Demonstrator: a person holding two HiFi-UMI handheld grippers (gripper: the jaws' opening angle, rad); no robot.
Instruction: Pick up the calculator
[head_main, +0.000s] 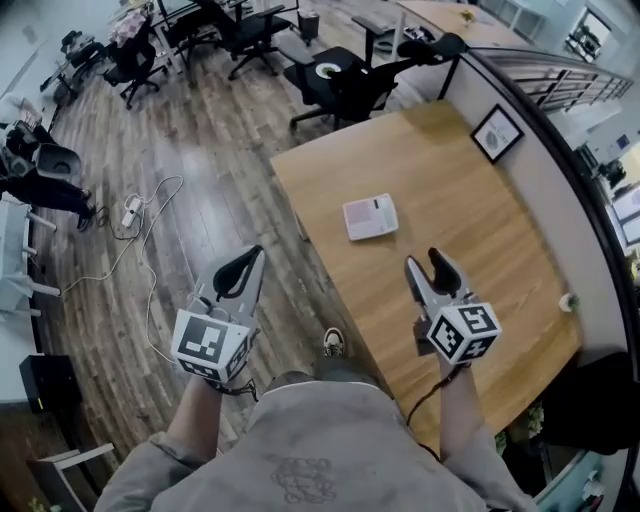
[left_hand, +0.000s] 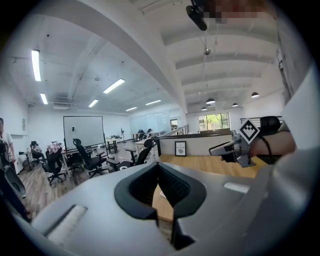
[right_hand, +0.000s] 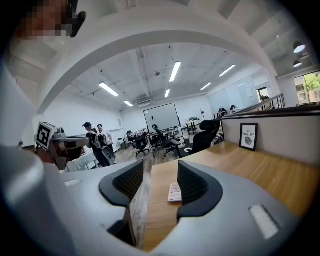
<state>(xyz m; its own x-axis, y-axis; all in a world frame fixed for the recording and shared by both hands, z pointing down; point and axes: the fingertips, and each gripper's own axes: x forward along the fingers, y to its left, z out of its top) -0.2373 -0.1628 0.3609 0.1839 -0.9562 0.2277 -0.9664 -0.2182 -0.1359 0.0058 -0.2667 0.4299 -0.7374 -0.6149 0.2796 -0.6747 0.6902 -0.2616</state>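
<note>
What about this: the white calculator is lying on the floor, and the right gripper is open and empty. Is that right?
Not quite. The calculator is lying on the wooden desk, not on the floor; the head view shows it. The rest is right: the right gripper is open and empty.

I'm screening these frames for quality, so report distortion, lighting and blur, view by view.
Head view: strong fisheye curves the desk edges; the light is even and the calculator is sharp. Left gripper view: dark round vignette, the left claw is blurred up close, and the ceiling lights are bright. Right gripper view: same vignette, the right claw is soft, and the calculator is small but clear.
</note>
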